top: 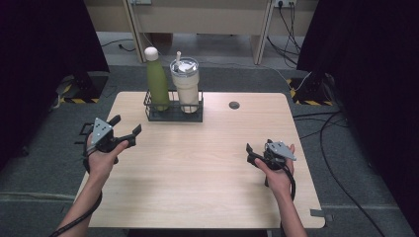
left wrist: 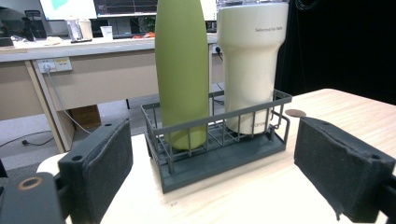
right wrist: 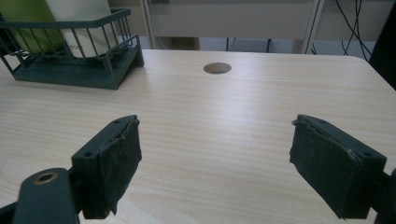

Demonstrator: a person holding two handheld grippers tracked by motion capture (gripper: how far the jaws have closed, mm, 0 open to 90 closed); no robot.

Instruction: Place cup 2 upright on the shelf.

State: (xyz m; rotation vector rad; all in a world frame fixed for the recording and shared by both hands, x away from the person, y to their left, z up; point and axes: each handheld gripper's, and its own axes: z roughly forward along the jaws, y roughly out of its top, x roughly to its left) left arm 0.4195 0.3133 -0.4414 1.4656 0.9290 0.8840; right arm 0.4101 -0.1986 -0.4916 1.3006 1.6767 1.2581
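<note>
left gripper (top: 127,127) wide, empty | wire basket (top: 173,114) just ahead | right gripper (top: 252,153) wide, empty, well apart

Pale wood-grain table (top: 197,173), smooth with a soft sheen; dark matt wire basket (left wrist: 219,154); matt green bottle (left wrist: 182,70); smooth cream cup (left wrist: 250,60).

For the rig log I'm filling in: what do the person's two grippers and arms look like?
Both the left gripper and the right gripper are black, each topped by a grey three-cornered plate and trailing a black cable along the forearm. Each has two jaws faced with dark, rough-edged foam pads. The forearms are bare, with no sleeves in view.
</note>
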